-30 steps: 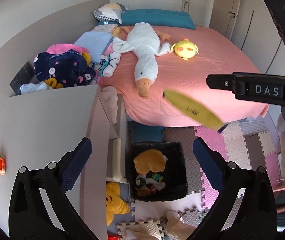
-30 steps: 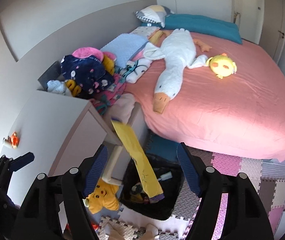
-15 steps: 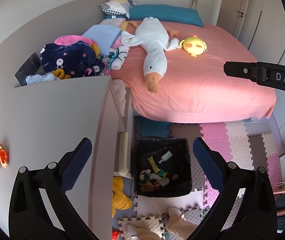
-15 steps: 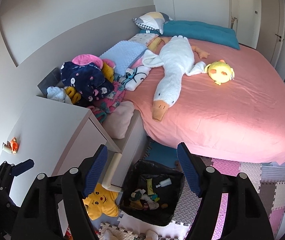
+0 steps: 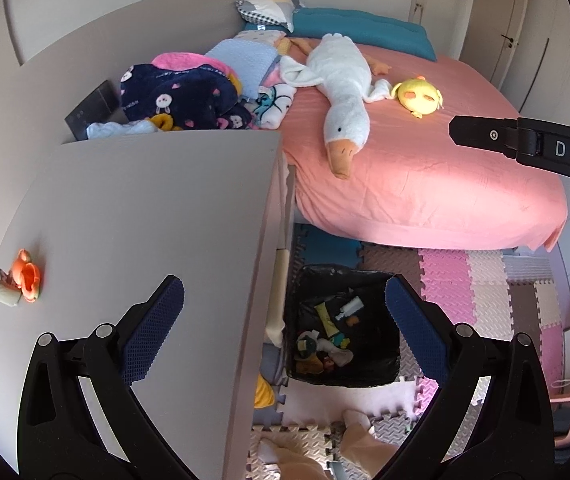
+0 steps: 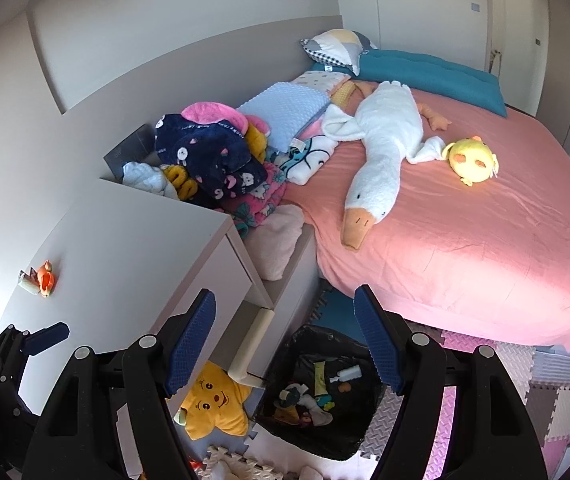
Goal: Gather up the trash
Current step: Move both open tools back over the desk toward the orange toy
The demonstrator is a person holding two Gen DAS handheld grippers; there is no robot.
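Note:
A black-lined trash bin (image 5: 381, 280) stands on the floor beside the dresser and holds several bits of trash, among them a yellow wrapper (image 5: 324, 316). It also shows in the right wrist view (image 6: 313, 336), with the wrapper (image 6: 321, 376) inside. A small orange scrap with a crumpled paper (image 5: 21, 278) lies on the dresser top at the left, also in the right wrist view (image 6: 43, 278). My left gripper (image 5: 283, 320) is open and empty, high above the dresser edge and bin. My right gripper (image 6: 285, 338) is open and empty above the bin.
A white dresser (image 5: 145, 220) fills the left, one drawer open (image 6: 281, 292). A bed with a pink sheet (image 6: 465, 240) carries a plush goose (image 6: 377, 152), a yellow plush (image 6: 473, 160) and piled clothes (image 6: 213, 160). Foam mats (image 5: 485, 300) cover the floor; a yellow star plush (image 6: 213, 404) lies by the bin.
The yellow wrapper, in mid-air a second ago, has dropped into the bin. Both grippers stay open; both views have shifted a little towards the dresser.

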